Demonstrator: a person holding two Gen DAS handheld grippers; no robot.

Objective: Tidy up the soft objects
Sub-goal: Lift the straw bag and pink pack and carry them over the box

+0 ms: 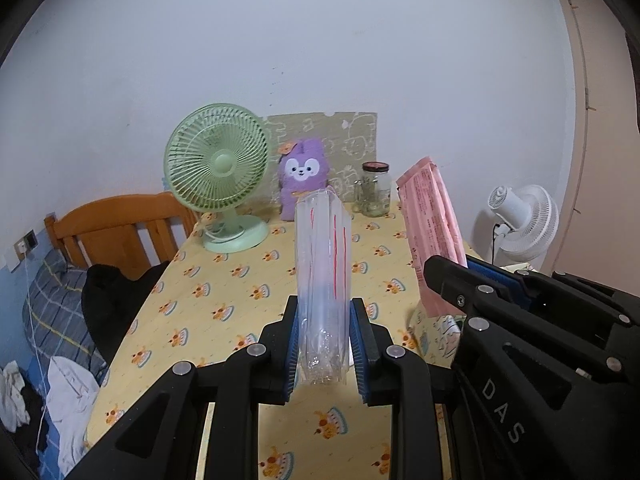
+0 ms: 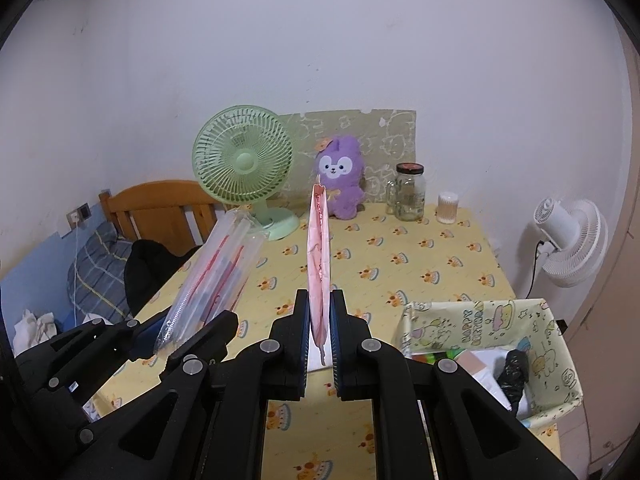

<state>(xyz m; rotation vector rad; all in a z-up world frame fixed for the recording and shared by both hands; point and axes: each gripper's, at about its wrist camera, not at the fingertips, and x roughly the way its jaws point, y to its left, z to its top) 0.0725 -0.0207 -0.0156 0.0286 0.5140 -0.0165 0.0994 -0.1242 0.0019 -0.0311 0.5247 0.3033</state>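
Observation:
My left gripper (image 1: 323, 312) is shut on a clear plastic bag with red lines (image 1: 323, 272), which stands up between its blue pads above the table; the same bag (image 2: 218, 272) and left gripper (image 2: 188, 332) show at the left of the right wrist view. My right gripper (image 2: 319, 308) is shut on a flat pink packet (image 2: 318, 256), held edge-on and upright. The packet (image 1: 432, 224) and right gripper (image 1: 452, 276) appear at the right of the left wrist view. A purple plush rabbit (image 2: 342, 176) sits at the table's back.
The table (image 2: 400, 264) has a yellow printed cloth. A green desk fan (image 2: 244, 168), a glass jar (image 2: 409, 192) and a small white container (image 2: 447, 208) stand at the back. A paper-lined box (image 2: 480, 320) holding items sits near right. A bed (image 1: 60, 300) lies left, a white fan (image 2: 568, 240) right.

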